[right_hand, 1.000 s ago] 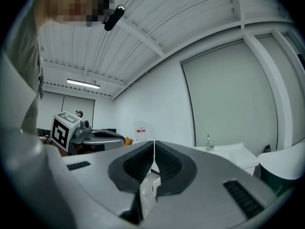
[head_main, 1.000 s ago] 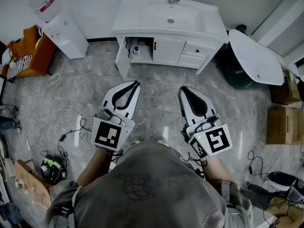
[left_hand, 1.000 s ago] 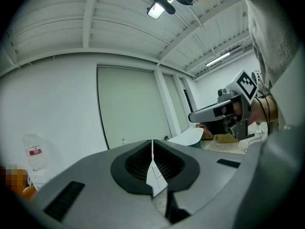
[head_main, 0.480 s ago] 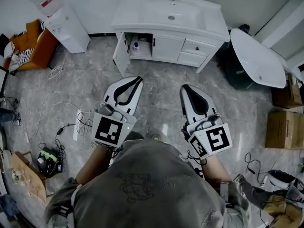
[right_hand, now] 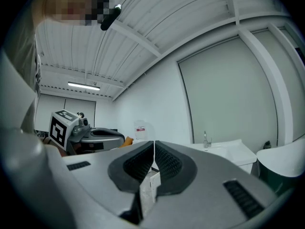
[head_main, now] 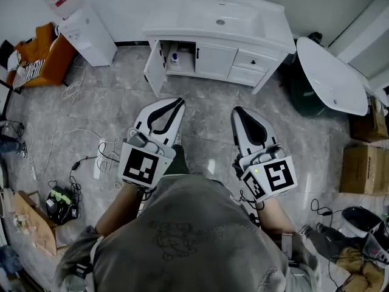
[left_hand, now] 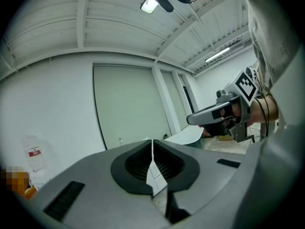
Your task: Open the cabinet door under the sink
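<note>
The door [head_main: 155,72] at the left end of the cabinet [head_main: 246,70] under the sink [head_main: 220,18] already stands swung out, with a bottle [head_main: 175,59] showing inside, so the opening looks done. The left gripper [head_main: 178,104] and right gripper [head_main: 237,112] hang over the floor [head_main: 206,126] well short of it, each with jaws pressed together on nothing. Any next move, I judge, calls only for a reach to the door's free edge to swing it wider.

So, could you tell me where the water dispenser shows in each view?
Head view: dispenser at top left.
Left gripper view: lower left, its bottle.
Right gripper view: centre, far off.
Shared landmark: the white oval piece.
</note>
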A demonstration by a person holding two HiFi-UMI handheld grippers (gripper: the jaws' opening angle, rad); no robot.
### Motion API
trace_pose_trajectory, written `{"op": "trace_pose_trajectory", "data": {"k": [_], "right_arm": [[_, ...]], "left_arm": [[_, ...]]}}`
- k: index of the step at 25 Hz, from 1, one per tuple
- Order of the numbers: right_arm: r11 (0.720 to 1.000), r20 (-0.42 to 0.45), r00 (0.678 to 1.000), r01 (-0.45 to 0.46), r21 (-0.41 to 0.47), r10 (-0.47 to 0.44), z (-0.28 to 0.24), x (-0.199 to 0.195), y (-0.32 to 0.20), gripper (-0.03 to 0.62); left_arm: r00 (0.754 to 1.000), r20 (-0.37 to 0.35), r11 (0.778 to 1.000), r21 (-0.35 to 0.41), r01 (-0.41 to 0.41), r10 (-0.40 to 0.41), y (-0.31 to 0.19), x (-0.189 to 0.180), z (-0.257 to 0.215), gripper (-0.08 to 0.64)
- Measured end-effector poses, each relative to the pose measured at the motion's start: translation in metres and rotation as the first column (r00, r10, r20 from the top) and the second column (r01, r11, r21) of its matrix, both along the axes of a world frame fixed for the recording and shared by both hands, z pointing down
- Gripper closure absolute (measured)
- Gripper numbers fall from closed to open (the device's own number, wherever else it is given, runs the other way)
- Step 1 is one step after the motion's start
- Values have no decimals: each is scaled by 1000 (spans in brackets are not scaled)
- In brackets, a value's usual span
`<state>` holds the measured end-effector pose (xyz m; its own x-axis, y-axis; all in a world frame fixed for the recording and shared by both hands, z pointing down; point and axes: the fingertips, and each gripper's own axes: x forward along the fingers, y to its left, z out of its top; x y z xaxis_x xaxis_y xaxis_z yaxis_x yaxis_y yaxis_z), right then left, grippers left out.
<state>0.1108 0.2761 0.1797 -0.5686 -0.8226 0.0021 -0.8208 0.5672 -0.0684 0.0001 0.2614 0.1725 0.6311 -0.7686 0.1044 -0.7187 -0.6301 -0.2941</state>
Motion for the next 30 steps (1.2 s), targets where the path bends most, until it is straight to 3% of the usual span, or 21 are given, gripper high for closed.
{"op": "trace_pose_trajectory", "data": {"k": [5, 10, 15, 30], "right_arm": [[1000, -23, 1000, 2, -10, -2, 10, -6, -11, 563], [1000, -48, 999, 1, -21, -2, 16, -12, -29, 563], [999, -62, 998, -8, -45, 6, 23, -16, -55, 563], [990, -98, 994, -56, -130, 44, 42, -58, -190, 563]], "left_arm": [[1000, 5, 1000, 22, -18, 18, -15, 0, 6, 537], [999, -34, 1000, -5, -6, 6, -39, -6, 9, 537], [999, -11, 1000, -4, -31, 31, -64, -11, 19, 538], [999, -26, 996, -68, -50, 48, -198, -61, 33, 537]]}}
